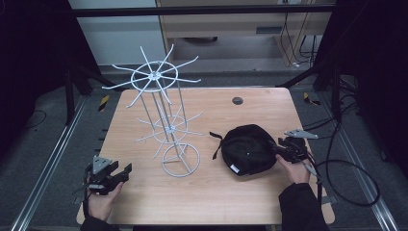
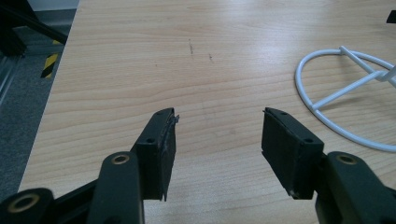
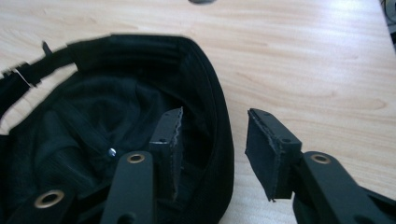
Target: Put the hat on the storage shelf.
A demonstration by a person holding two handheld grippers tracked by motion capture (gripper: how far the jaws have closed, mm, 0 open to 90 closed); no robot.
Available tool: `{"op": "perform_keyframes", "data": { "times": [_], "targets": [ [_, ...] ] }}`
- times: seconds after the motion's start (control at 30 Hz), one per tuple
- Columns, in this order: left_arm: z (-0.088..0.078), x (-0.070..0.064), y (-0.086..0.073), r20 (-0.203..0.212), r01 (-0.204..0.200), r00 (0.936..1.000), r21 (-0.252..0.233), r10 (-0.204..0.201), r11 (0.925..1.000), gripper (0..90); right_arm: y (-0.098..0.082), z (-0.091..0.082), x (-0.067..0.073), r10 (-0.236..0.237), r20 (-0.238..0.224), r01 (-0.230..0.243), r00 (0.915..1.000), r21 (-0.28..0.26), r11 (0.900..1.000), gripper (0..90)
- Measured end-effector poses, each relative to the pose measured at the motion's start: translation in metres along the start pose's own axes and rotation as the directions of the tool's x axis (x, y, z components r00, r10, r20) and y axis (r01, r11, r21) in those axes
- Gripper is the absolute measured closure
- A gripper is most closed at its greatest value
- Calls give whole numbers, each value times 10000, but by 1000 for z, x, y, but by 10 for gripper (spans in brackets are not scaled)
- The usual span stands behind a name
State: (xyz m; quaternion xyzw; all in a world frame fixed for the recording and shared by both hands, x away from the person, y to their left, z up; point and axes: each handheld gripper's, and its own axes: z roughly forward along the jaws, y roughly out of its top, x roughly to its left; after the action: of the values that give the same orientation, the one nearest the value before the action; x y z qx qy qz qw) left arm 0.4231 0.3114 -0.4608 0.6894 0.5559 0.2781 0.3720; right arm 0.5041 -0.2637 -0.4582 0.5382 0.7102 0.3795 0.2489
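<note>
Floppy black cap (image 1: 246, 148), wiry white rack (image 1: 166, 120)

Matt black cloth cap (image 1: 248, 148), white wire rack (image 1: 166, 115), wooden table (image 1: 269, 192)

This looks like a lab or test room set up for recording. A plain wooden table (image 1: 144, 202) stands inside a dark metal frame (image 1: 202, 9), with rails (image 1: 45, 163) along the grey floor (image 1: 33, 139) on both sides. Yellow-and-black hazard tape (image 1: 103, 102) marks the floor near the table's far corners. Loose cables (image 1: 353, 168) trail across the floor at the right, and more hang under a pale cabinet (image 1: 231, 24) against the back wall.
</note>
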Motion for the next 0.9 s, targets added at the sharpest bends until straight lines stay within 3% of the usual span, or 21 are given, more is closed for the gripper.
{"op": "perform_keyframes", "data": {
  "times": [0.47, 0.63, 0.77, 0.9],
  "targets": [
    [2, -6, 1, 320, -213, 9993, 107, 210, 9997, 500, -7, 12, -9, 479, -52, -474, 9988, 698, 9964, 702],
    [1, -11, 1, 507, -344, 9981, 126, 337, 9993, 511, -7, 14, -8, 386, 278, -409, 9989, 861, 9954, 770],
    [-1, -16, 0, 678, -390, 9970, 139, 380, 9991, 518, -6, 10, -7, 325, 515, -360, 9981, 671, 9971, 812],
    [-2, -21, -1, 829, -458, 9956, 119, 446, 9989, 525, -2, -2, -7, 282, 674, -278, 9973, -58, 9996, 819]
  ]
}}
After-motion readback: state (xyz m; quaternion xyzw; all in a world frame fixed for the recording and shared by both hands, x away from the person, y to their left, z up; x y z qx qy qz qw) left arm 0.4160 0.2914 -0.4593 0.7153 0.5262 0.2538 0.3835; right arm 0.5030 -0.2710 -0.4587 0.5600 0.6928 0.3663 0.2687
